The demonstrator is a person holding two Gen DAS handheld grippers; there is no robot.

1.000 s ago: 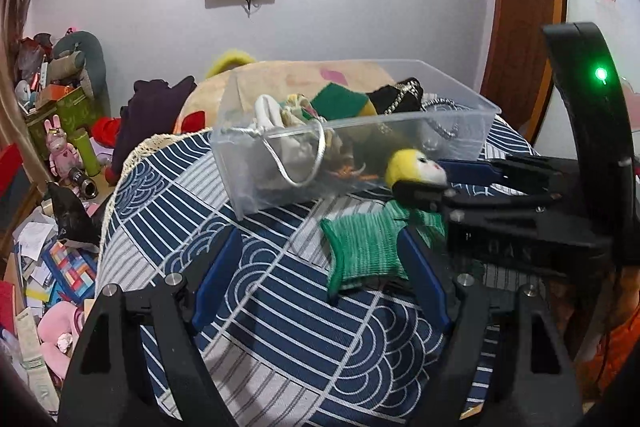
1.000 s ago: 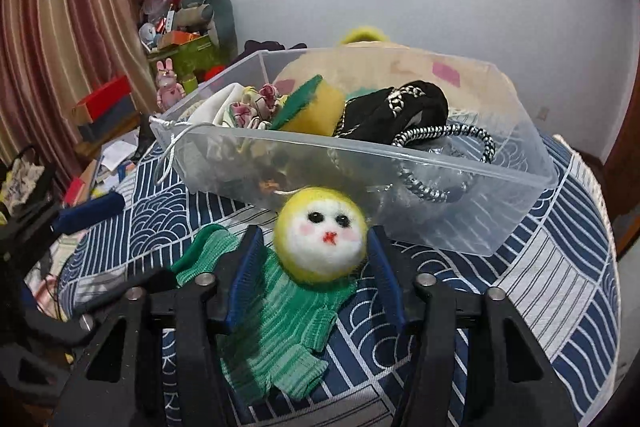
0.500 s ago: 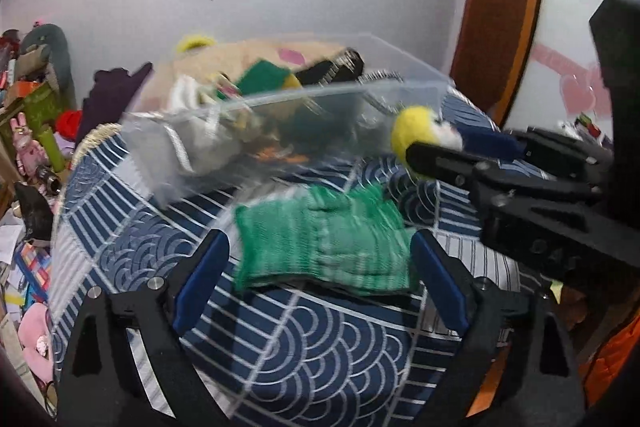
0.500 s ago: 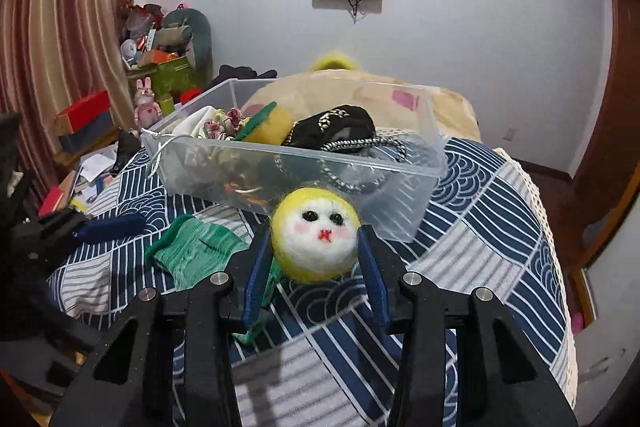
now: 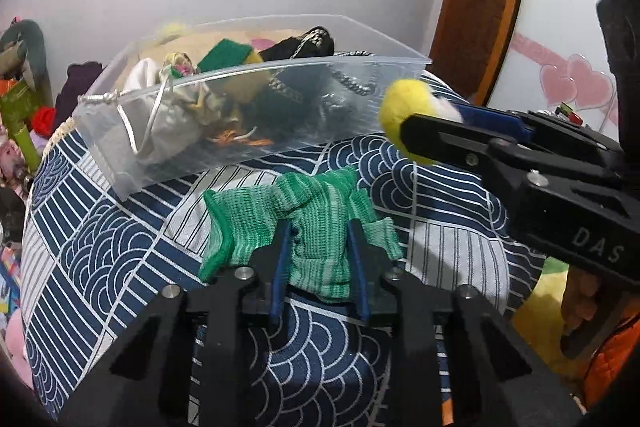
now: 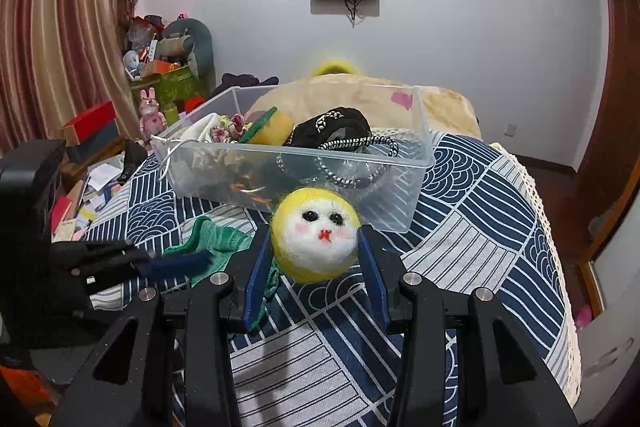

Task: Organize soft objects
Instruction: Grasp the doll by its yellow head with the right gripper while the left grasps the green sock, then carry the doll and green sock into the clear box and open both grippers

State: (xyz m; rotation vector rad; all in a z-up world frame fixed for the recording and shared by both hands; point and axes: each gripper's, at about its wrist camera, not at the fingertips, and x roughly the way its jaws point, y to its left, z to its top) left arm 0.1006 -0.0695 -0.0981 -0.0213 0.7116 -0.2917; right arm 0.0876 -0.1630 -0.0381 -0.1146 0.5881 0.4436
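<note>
the left gripper point(image 5: 320, 251) had its fingers point(image 5: 280, 259) drawn narrow and pinched on the green knit glove point(image 5: 304, 215), a fold of the fabric bunched up between the blue pads while the rest of the glove spread out to either side on the patterned cloth point(image 5: 120, 227). ahead of those fingers and touching nothing of the glove stood the clear plastic bin point(image 5: 256, 107), its near wall facing the camera — inside it lay a white drawstring pouch point(image 5: 168, 115), a green-and-yellow sponge point(image 5: 236, 55) and a black item with a braided cord point(image 5: 312, 43).

the right gripper point(image 6: 316, 251) held the yellow felt ball point(image 6: 316, 235), its white face with two black eyes and a red mouth turned toward the camera, squeezed between both blue fingers point(image 6: 256, 275). the ball hung above the cloth, just short of the bin's point(image 6: 400, 187) near wall. in the left wrist view the same ball point(image 5: 404, 115) showed off to the right of the left fingers, level with the bin's right corner, clamped in the right gripper point(image 5: 440, 131) coming in from the side.

beyond the right fingers, to their left, the glove point(image 6: 212, 239) lay partly hidden by the left gripper point(image 6: 176, 263) — only its cuff end showed clearly.
</note>
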